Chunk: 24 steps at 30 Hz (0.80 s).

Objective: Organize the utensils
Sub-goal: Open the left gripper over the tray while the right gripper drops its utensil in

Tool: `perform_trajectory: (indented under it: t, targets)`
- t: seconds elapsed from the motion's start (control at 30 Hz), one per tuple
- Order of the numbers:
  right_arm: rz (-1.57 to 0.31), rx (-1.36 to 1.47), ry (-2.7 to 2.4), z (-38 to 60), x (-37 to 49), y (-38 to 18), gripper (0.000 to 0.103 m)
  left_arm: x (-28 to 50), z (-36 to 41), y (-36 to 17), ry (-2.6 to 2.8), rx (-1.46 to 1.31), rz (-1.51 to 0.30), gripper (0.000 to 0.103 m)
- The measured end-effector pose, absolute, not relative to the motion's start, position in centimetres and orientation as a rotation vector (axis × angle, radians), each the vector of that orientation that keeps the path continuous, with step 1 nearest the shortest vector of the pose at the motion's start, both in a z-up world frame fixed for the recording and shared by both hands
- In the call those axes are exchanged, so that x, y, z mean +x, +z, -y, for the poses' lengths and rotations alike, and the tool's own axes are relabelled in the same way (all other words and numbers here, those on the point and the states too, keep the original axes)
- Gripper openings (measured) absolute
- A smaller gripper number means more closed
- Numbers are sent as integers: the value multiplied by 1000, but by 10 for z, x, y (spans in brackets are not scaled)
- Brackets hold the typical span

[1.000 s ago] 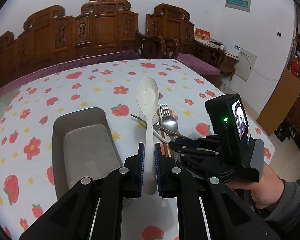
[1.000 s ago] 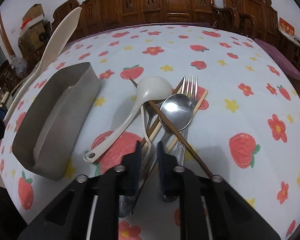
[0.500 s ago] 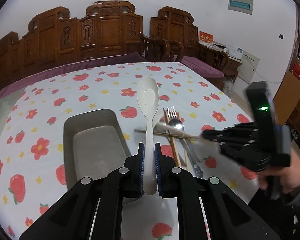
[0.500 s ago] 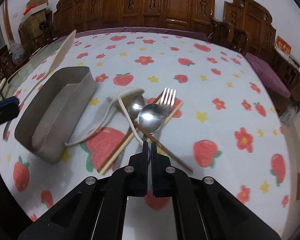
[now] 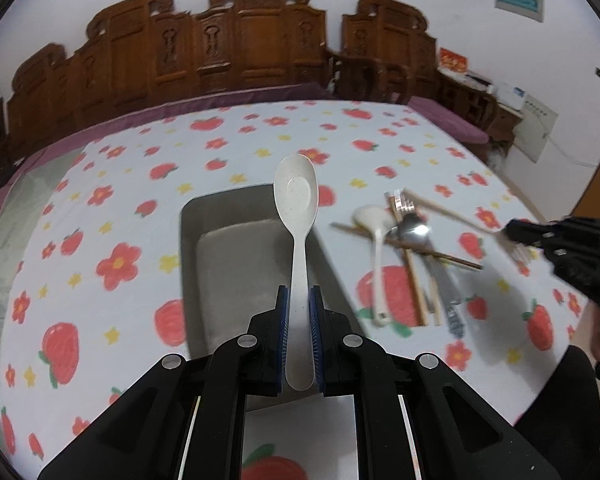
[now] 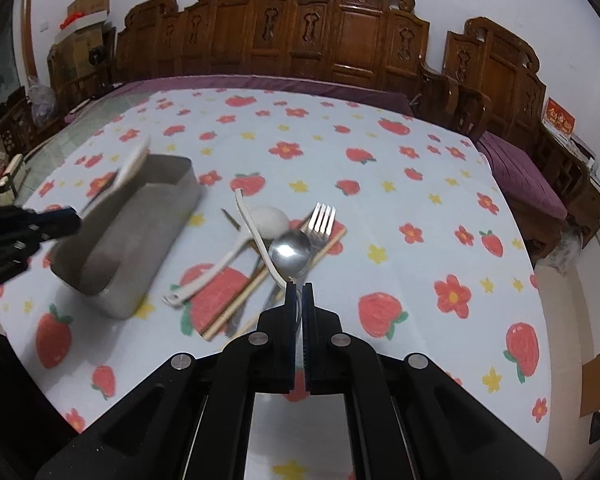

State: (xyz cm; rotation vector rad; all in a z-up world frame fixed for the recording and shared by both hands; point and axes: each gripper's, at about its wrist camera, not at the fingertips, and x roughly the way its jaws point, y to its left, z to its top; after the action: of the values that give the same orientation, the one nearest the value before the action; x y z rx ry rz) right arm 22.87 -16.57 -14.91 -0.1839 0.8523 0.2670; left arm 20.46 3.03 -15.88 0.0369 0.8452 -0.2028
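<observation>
Left wrist: strawberry-print tablecloth [image 5: 228, 216], carved wooden chairs [image 5: 236, 48].

Tray [image 5: 236, 264]: near end hidden behind left tongs [image 5: 299, 336].
Utensil pile [image 5: 412, 256]: motion-blurred; count unclear.
Right tongs [image 5: 516, 232]: blurred, cut by frame edge.
Thin white handle [image 6: 256, 236]: lower end hidden between pads.

You get soft, even indoor light with only faint shadows. Both views are motion-blurred: the strawberry cloth on the bench [image 5: 112, 264] smears, and the far left hand-held gripper [image 6: 60, 222] streaks. Glare flashes off the metal spoon [image 6: 290, 250]. Fisheye bending bows the carved wooden chairs [image 6: 300, 36], and black vignette fills your corners.
</observation>
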Motion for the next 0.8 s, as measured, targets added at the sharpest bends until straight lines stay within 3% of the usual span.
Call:
perform_trajectory:
  t: [0.3,0.37,0.63,0.8]
  targets:
    - [-841,-159,316,135,233,-139,3,226,-52,-186,-111,5,-930,10]
    - [-839,-154,326,127,234,-138,3,226,-53,-184,-96,8,-922,24]
    - [-853,-109,374,91,236,-141,3,220,-70,-158,-86,-20,-852,36]
    - [-872,-83,393,68,242,-147,3,216,-88,-144,-48,-25,-817,52]
